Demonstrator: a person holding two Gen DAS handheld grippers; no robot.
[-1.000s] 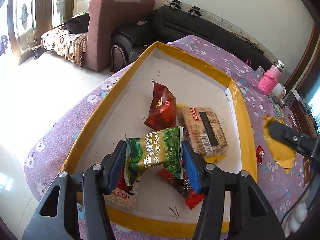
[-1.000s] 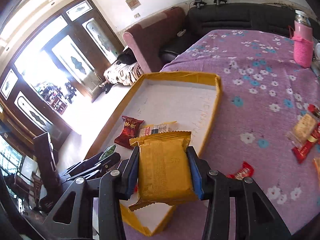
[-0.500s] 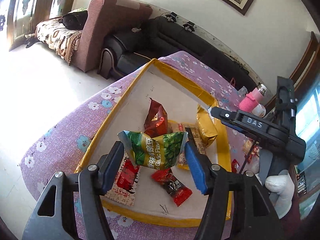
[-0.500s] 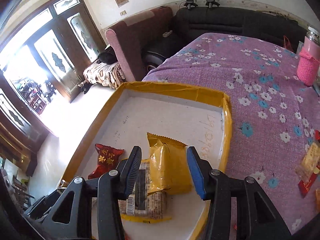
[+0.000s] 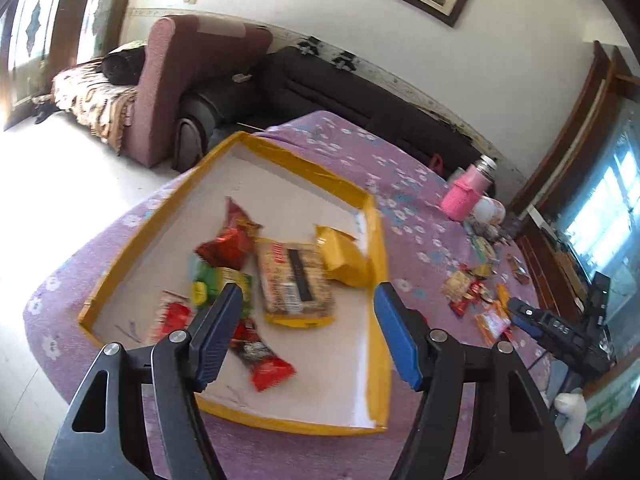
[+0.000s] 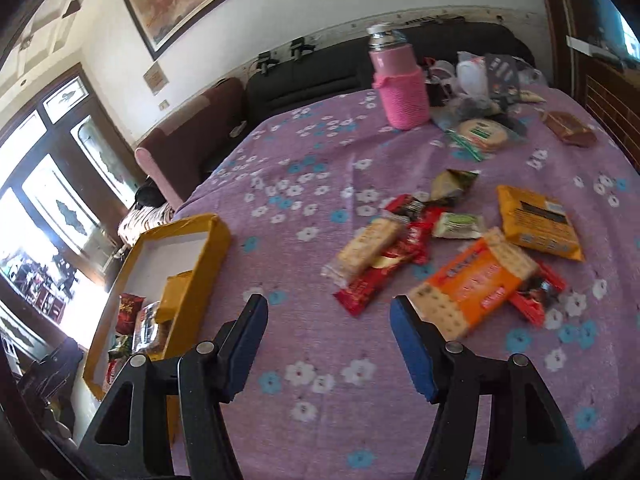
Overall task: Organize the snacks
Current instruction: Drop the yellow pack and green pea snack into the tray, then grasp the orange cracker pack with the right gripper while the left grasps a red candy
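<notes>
**Both grippers empty, snacks split between tray and cloth**

The left gripper hangs above the near end of the tray, jaws spread wide and holding nothing; the tray, yellow-rimmed with a white floor, lies on the purple flowered cloth; inside it lie a green pack, a dark red pack, a biscuit pack in the middle, a yellow pack leaning on the right rim, and small red packs near the front; the green pack sits just beyond the left finger, not touching it

The right gripper hovers over bare cloth, jaws likewise released and empty; ahead of it and to its right lies a loose heap of snacks: an orange cracker pack, a pale biscuit bar across a red bar, a small white pack, and a yellow pouch; farther off stands a pink bottle; the tray shows at the left edge of that view, well apart from the heap
</notes>
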